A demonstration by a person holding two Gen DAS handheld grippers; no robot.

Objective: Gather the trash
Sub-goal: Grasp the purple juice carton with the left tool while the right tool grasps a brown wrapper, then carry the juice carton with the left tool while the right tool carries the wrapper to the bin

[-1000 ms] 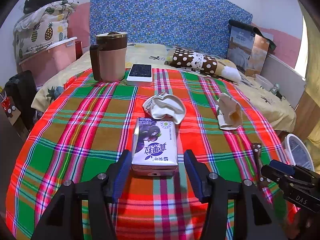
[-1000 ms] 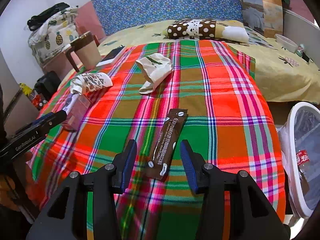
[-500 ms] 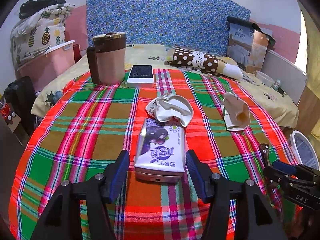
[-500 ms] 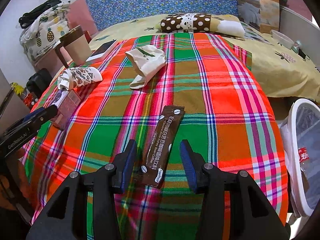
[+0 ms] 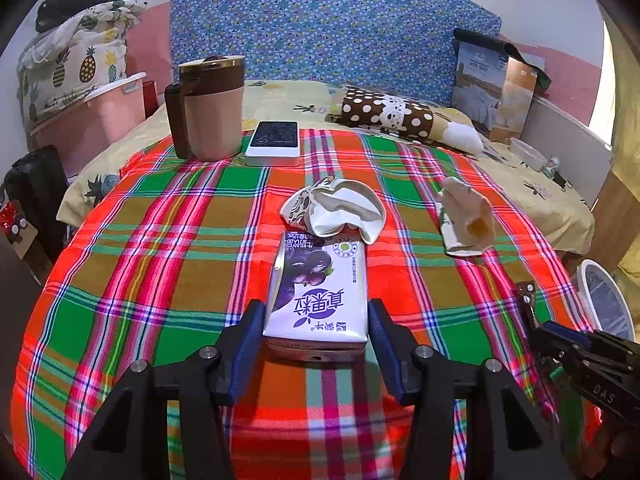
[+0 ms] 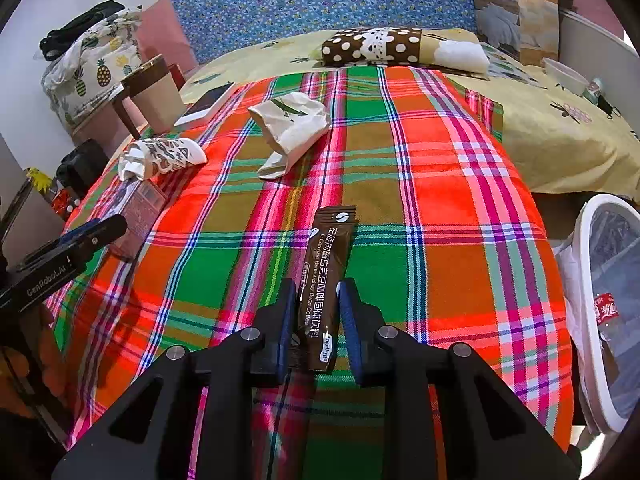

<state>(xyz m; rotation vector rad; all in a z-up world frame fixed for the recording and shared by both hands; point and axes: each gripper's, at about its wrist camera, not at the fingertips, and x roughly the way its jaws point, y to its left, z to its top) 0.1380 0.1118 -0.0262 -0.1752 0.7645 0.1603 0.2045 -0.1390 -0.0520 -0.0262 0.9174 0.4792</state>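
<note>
A plaid-covered desk (image 5: 160,240) is standing beside a bed, carrying a mug (image 5: 210,108), a phone (image 5: 274,142) and scattered litter. The left tool (image 5: 316,322) is bracketing a purple milk carton (image 5: 320,292) lying flat; its pads are close against the carton's sides, but I cannot tell whether they are pressing. The carton looks light and crushable, so its stiffer long edges suit best. The right tool (image 6: 316,312) is closing narrowly around a brown coffee sachet (image 6: 324,276), thin, slick and floppy; whether it is pinched is unclear. Two crumpled paper cups (image 5: 336,210) are waiting, and a lined bin (image 6: 608,312) is sitting at the right.
</note>
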